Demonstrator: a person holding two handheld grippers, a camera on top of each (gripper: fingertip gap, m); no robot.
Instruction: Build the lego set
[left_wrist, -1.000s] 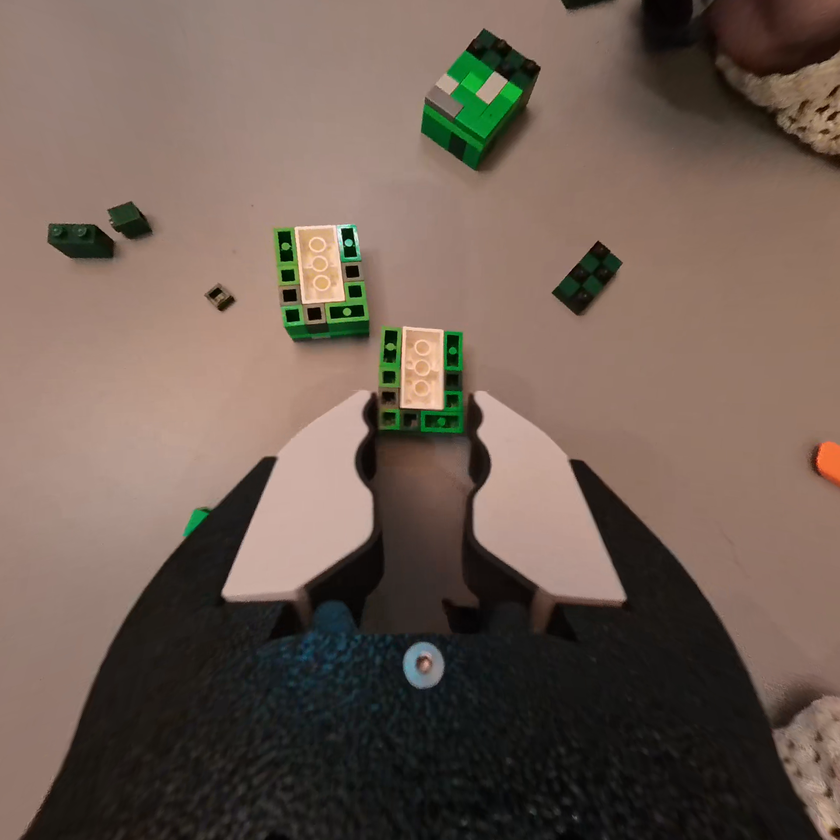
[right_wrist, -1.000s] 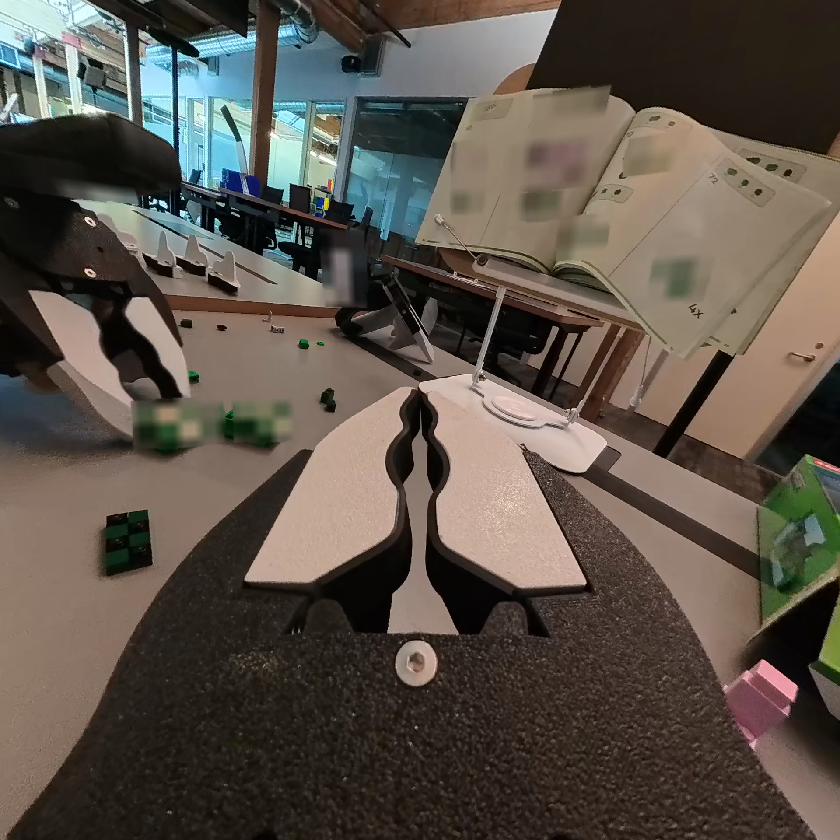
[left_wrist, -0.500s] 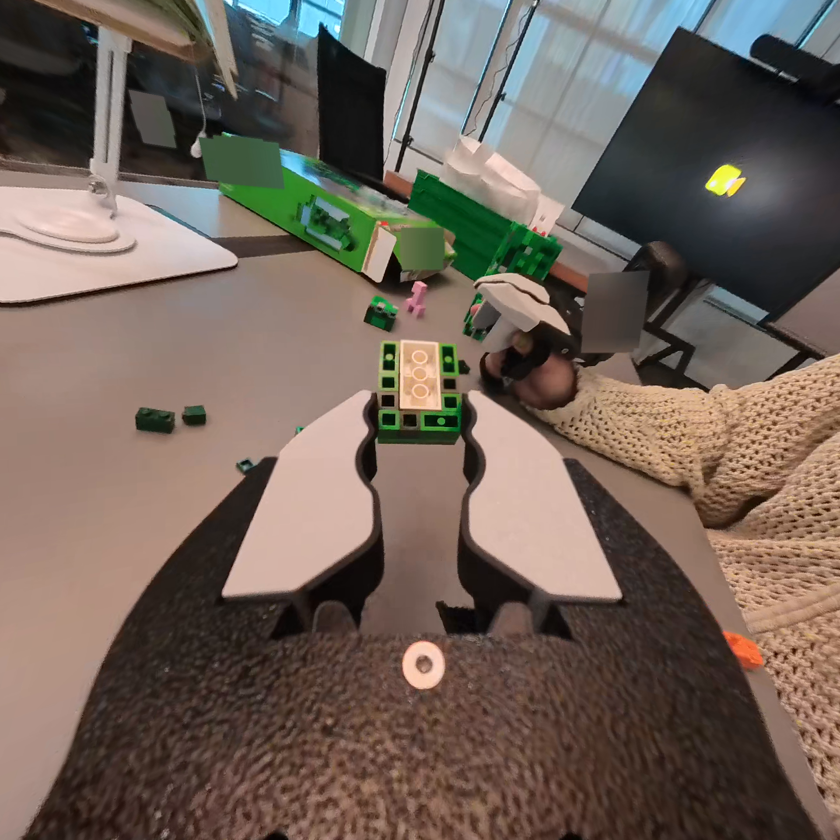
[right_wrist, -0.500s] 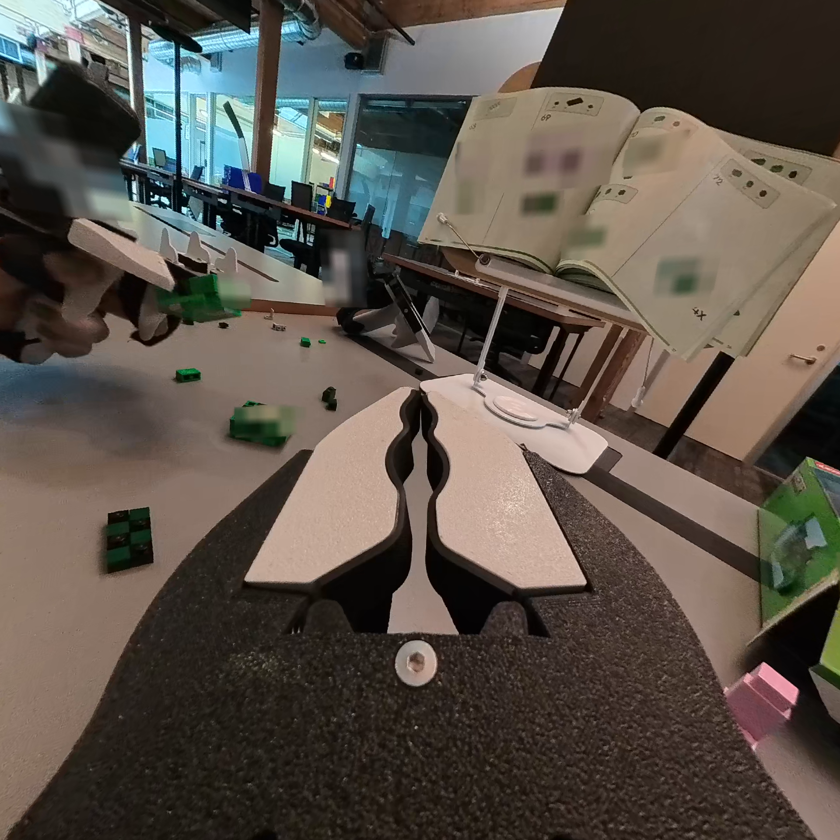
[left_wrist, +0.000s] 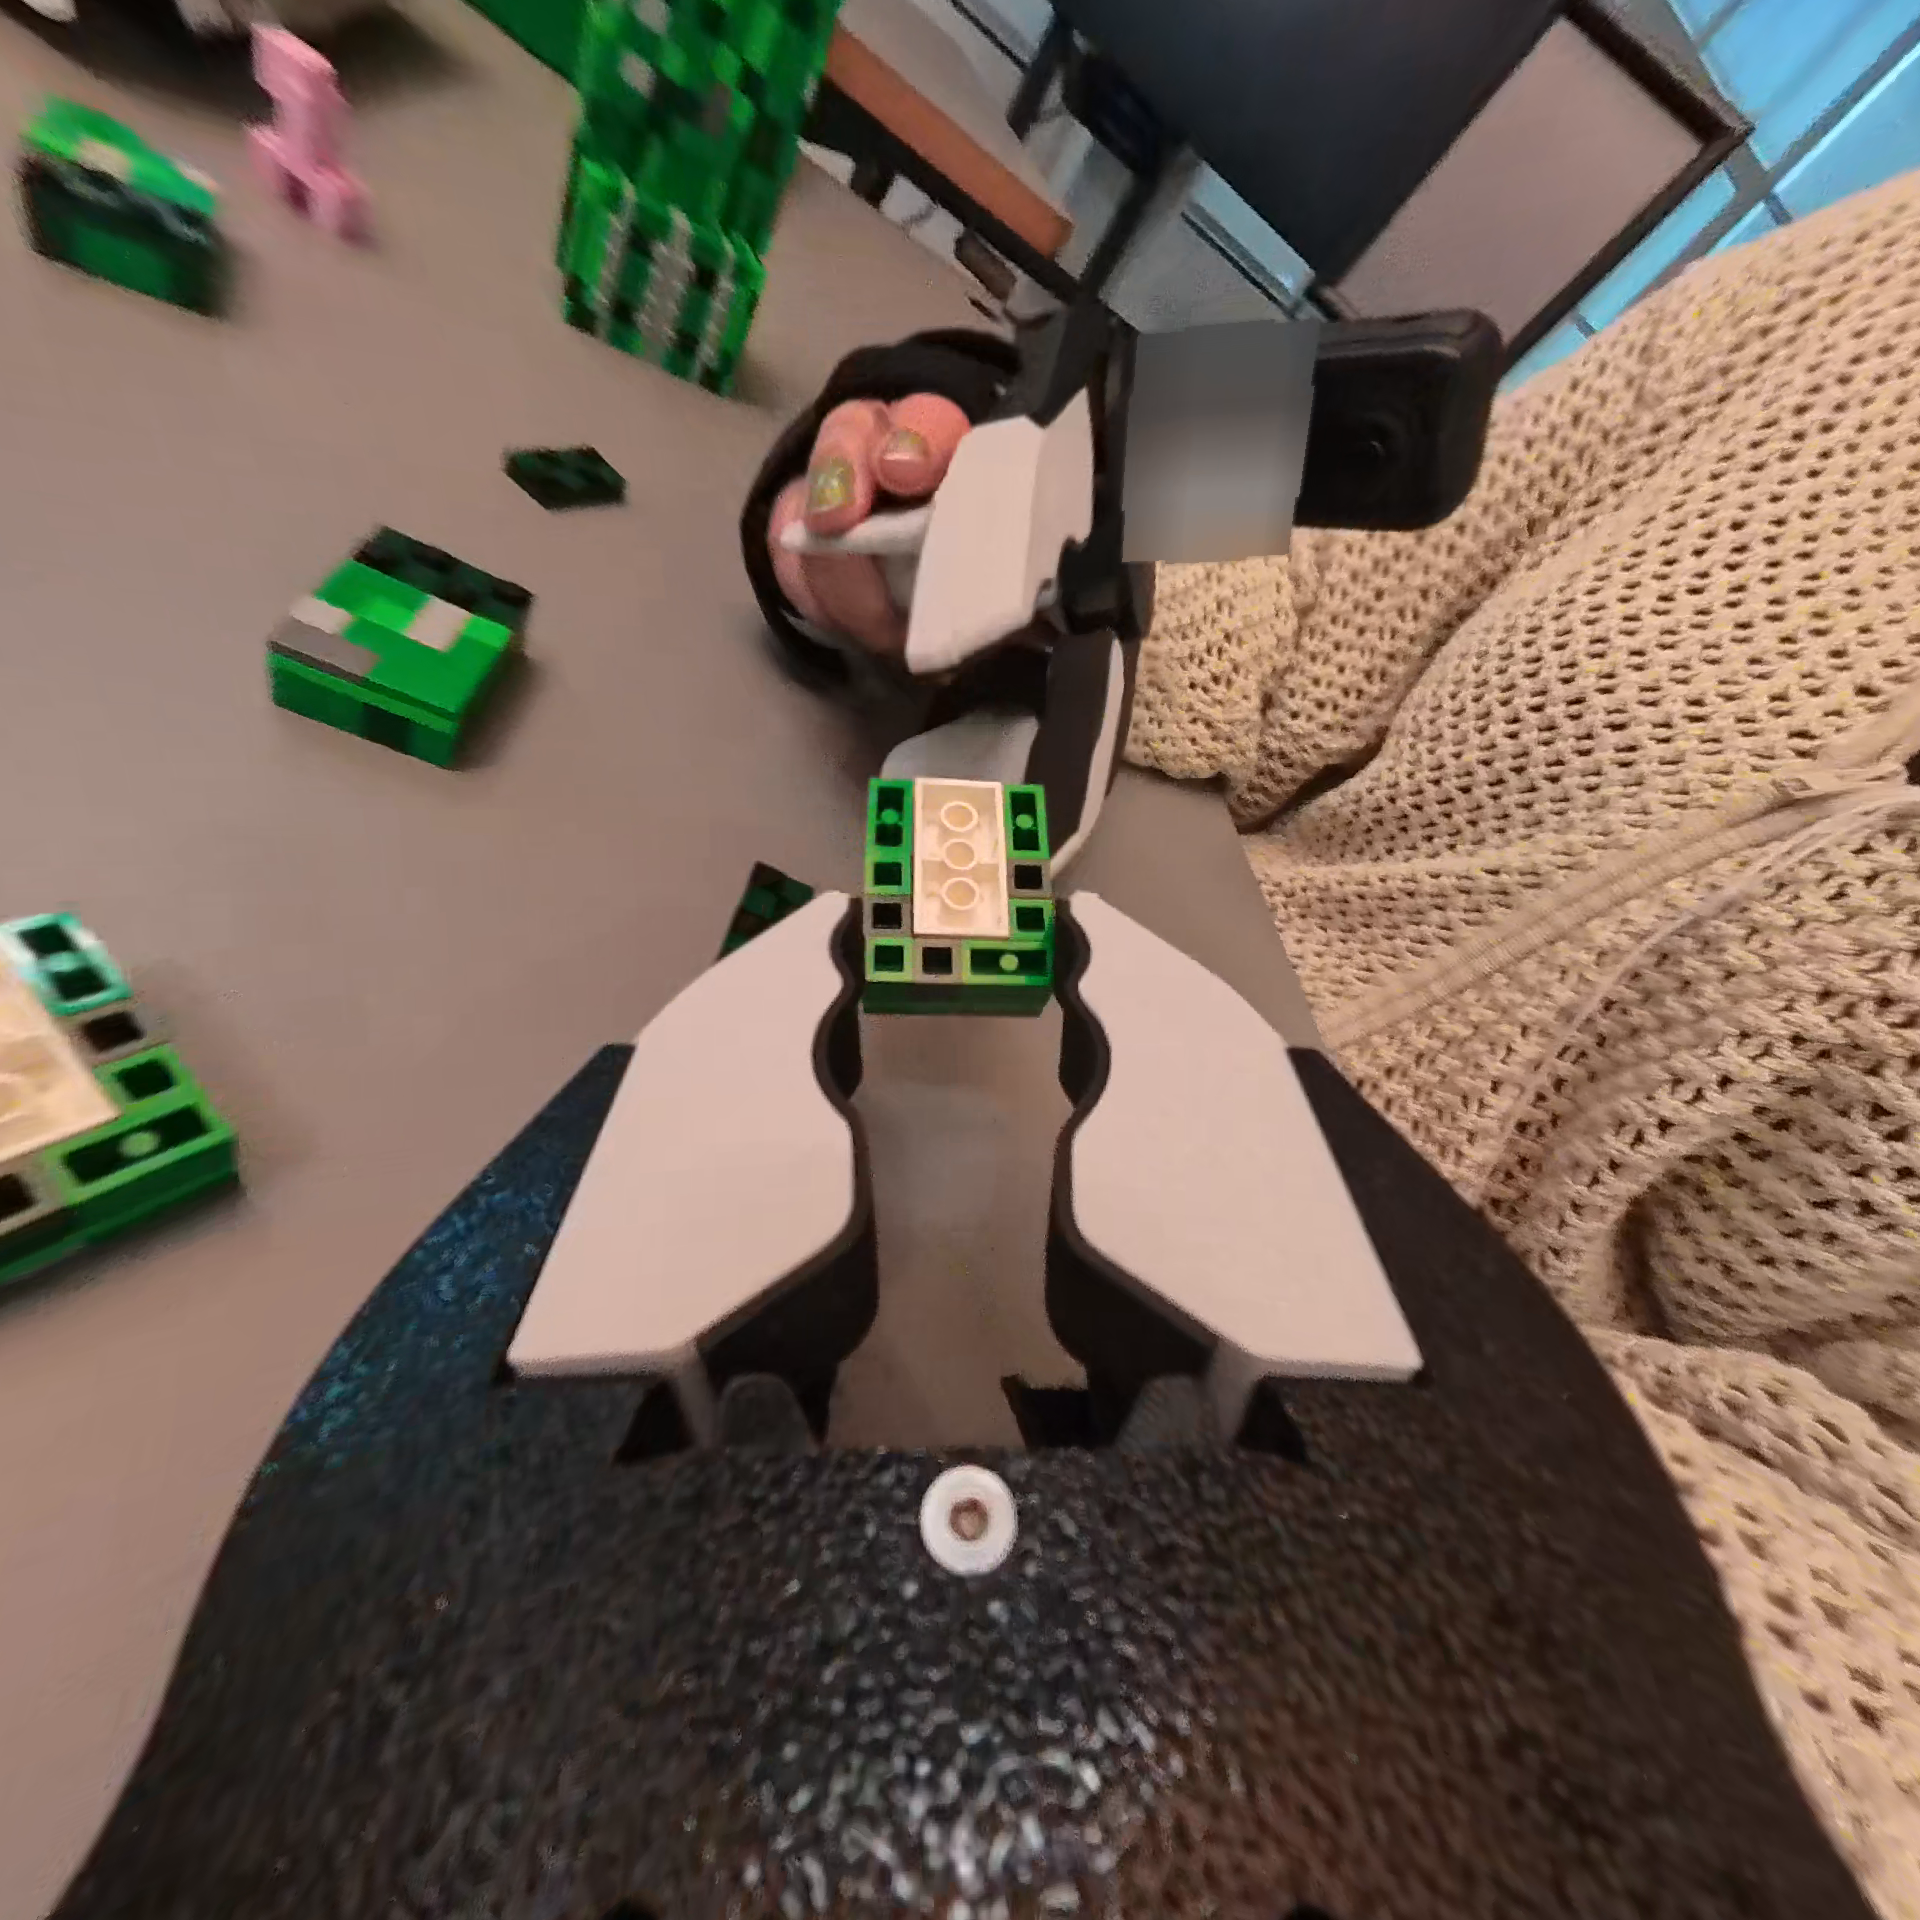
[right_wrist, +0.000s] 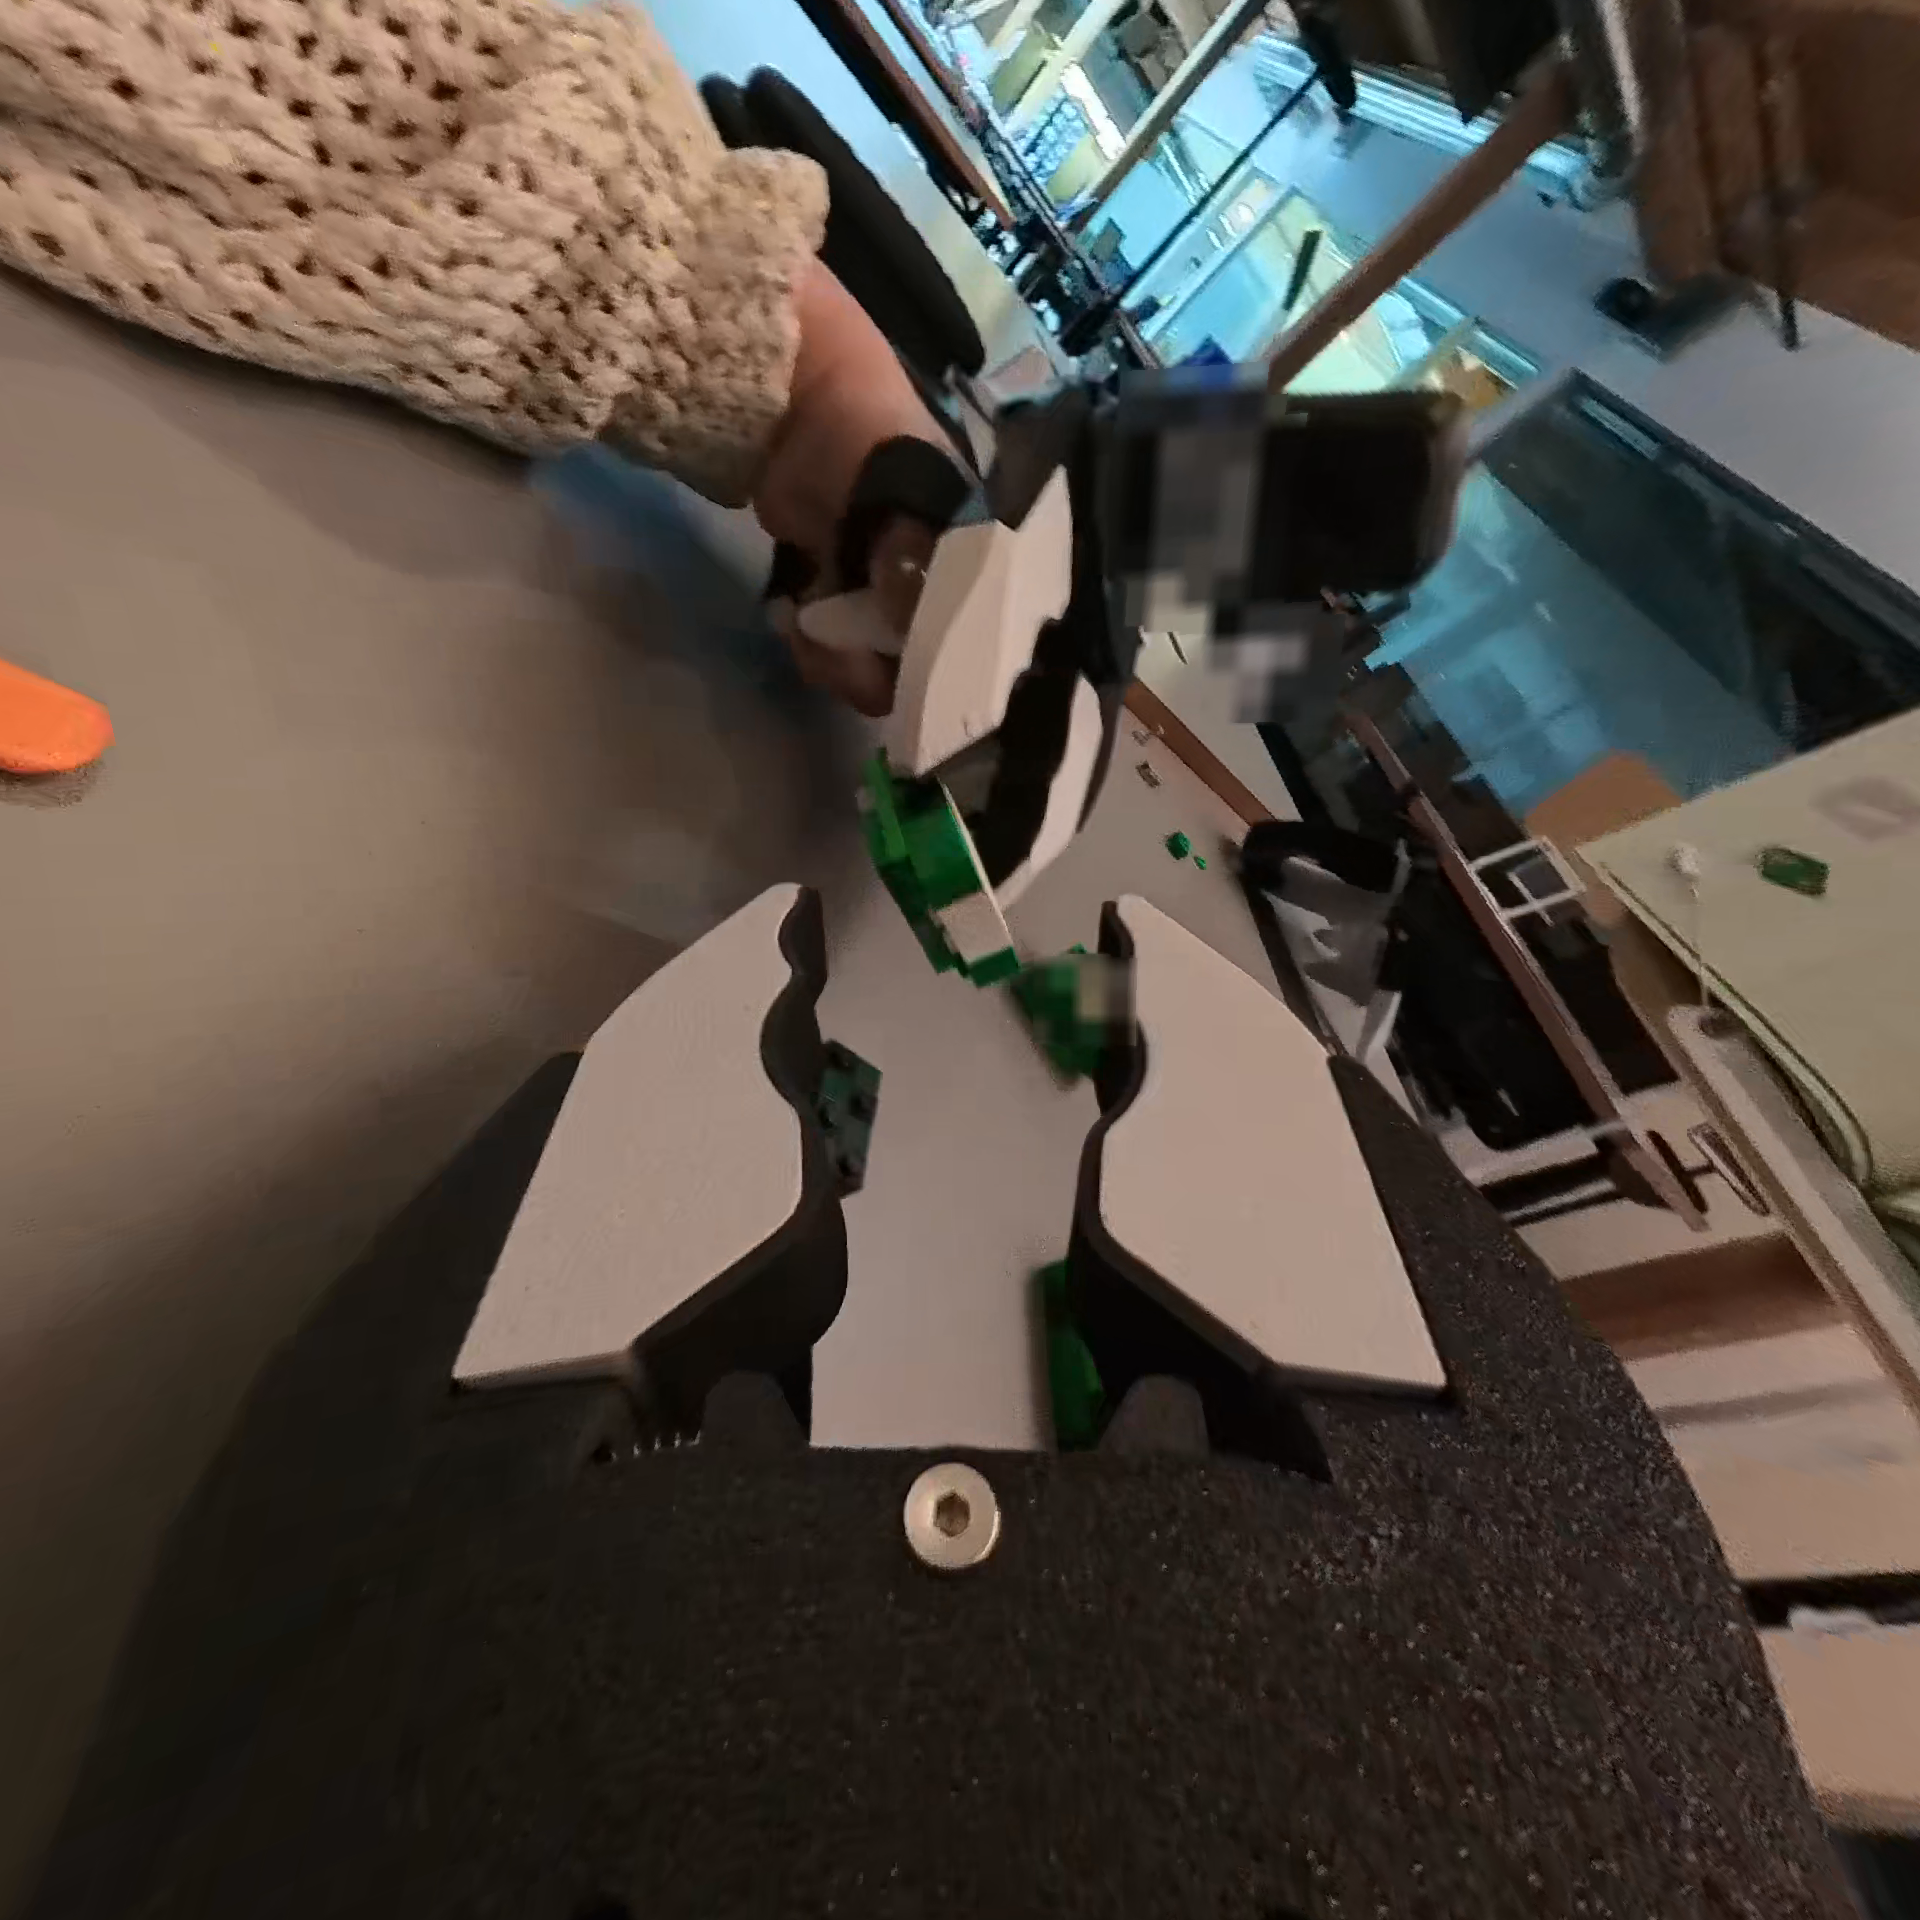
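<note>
Now lifted off the bench (left_wrist: 416, 935), the green block (left_wrist: 958, 914) sits clamped in the left claw (left_wrist: 958, 940) at frame centre. Meanwhile the right claw (right_wrist: 961, 925), previously closed, has parted and faces it, probably readying a handover or joint assembly.

My left gripper (left_wrist: 961, 940) is clamped on a green block (left_wrist: 958, 896), lifted off the table. My right gripper (right_wrist: 961, 930) has its jaws spread wide, facing the left one. A knit sleeve (left_wrist: 1621, 831) covers my arm.
</note>
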